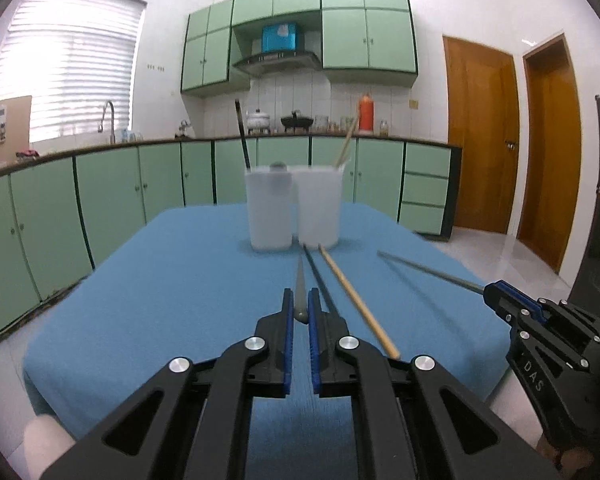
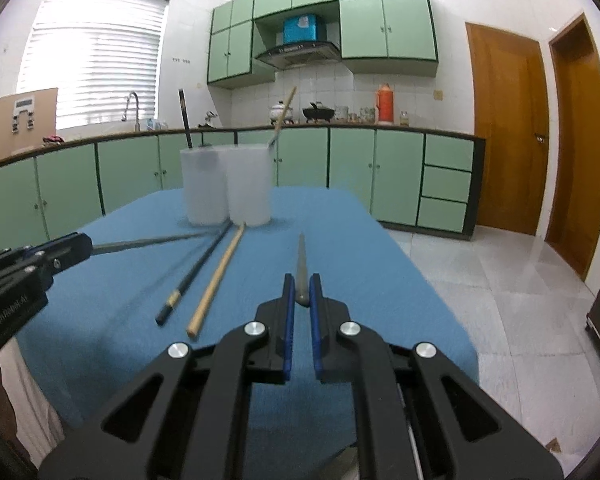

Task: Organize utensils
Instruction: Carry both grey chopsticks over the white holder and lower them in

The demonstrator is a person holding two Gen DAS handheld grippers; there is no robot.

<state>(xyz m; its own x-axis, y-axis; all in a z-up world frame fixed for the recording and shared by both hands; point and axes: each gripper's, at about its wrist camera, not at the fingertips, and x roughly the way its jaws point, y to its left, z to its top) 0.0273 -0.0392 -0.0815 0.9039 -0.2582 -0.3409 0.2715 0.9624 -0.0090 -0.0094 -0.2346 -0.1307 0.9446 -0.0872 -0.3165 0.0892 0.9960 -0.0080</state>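
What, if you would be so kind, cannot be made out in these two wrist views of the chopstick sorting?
- Cup contents: the frosted walls of the left cup and right cup blur whatever stands inside, in both views.
- The dark chopstick: in the left wrist view its near end is hidden behind the left gripper.
- The right gripper: in the left wrist view, side-on, its grip on the grey chopstick is unclear.
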